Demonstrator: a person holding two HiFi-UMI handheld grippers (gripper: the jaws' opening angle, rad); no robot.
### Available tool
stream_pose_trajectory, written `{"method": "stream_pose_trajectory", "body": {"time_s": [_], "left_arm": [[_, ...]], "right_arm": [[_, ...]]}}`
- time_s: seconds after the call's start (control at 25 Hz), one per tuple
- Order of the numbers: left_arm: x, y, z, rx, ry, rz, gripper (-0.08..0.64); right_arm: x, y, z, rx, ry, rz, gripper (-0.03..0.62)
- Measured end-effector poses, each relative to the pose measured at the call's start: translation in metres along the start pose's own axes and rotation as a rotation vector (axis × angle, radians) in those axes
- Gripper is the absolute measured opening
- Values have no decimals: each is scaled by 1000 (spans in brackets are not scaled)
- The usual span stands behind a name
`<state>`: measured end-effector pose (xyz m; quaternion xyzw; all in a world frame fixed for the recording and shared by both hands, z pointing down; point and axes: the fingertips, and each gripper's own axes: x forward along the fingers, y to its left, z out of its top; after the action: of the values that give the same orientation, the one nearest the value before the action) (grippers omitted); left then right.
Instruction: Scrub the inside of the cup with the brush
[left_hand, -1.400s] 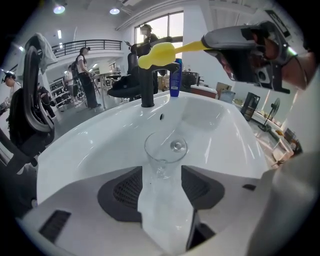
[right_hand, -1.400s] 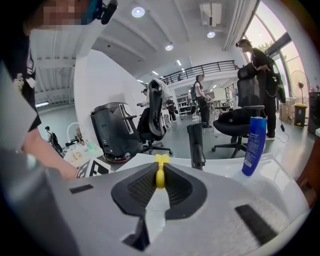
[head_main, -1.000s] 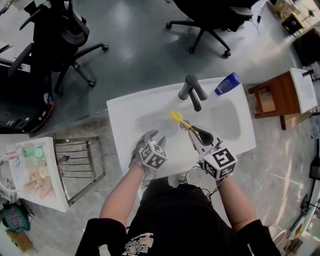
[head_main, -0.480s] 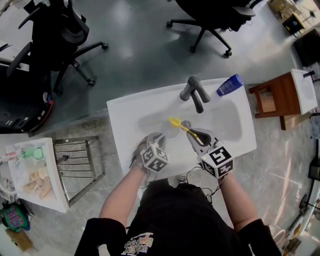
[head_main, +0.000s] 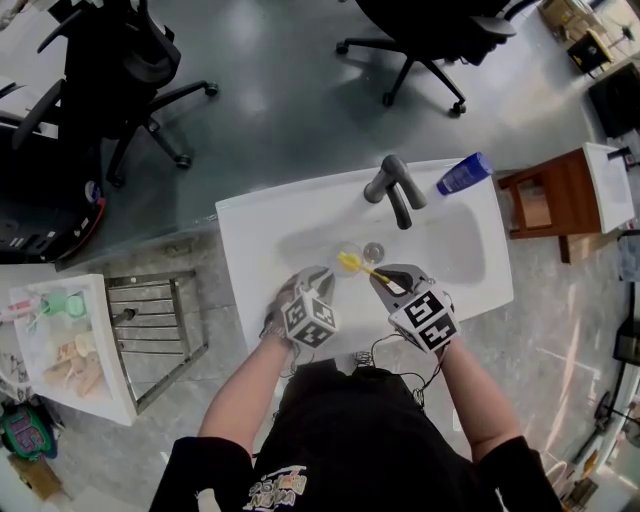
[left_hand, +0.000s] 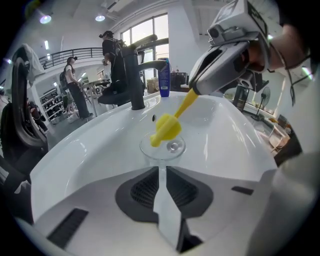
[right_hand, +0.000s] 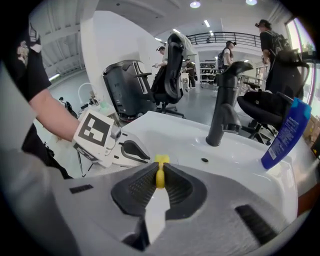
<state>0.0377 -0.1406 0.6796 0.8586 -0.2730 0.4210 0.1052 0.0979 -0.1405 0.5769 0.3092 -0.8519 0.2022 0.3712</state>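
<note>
A clear cup (head_main: 345, 265) stands in the white sink (head_main: 250, 240), near the drain (head_main: 373, 250). My left gripper (head_main: 324, 279) holds it by the near wall; its jaws have just been closing and now pinch the cup's rim (left_hand: 161, 150). A yellow brush (head_main: 355, 266) slants down from my right gripper (head_main: 389, 283), which is shut on its handle (right_hand: 160, 165). In the left gripper view the brush head (left_hand: 166, 128) sits at the cup's mouth, just inside the rim. The right gripper view does not show the cup.
A dark faucet (head_main: 392, 185) rises at the sink's far edge, with a blue bottle (head_main: 462, 172) lying to its right. A wire rack (head_main: 155, 325) and a tub of items (head_main: 60, 340) stand left; a wooden stool (head_main: 550, 200) right. Office chairs (head_main: 120, 60) stand beyond.
The right gripper has come down and nearer, bringing the brush head from above the drain to the cup's mouth. The left gripper's jaws have closed on the cup's wall.
</note>
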Motion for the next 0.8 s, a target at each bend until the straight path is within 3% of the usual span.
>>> {"method": "stream_pose_trajectory", "body": {"time_s": [0.4,0.56,0.8], "left_arm": [[-4,1,3,-9,-32,-10,43],[-6,1,4,-10,-42,-17,43],[-9,0,5,-8,-53,-24,42]], "right_arm": [[26,23,0,-347,206,45,37],[33,20,11,-386,225,42,37],[40,6,19,-370,247,10,37]]}}
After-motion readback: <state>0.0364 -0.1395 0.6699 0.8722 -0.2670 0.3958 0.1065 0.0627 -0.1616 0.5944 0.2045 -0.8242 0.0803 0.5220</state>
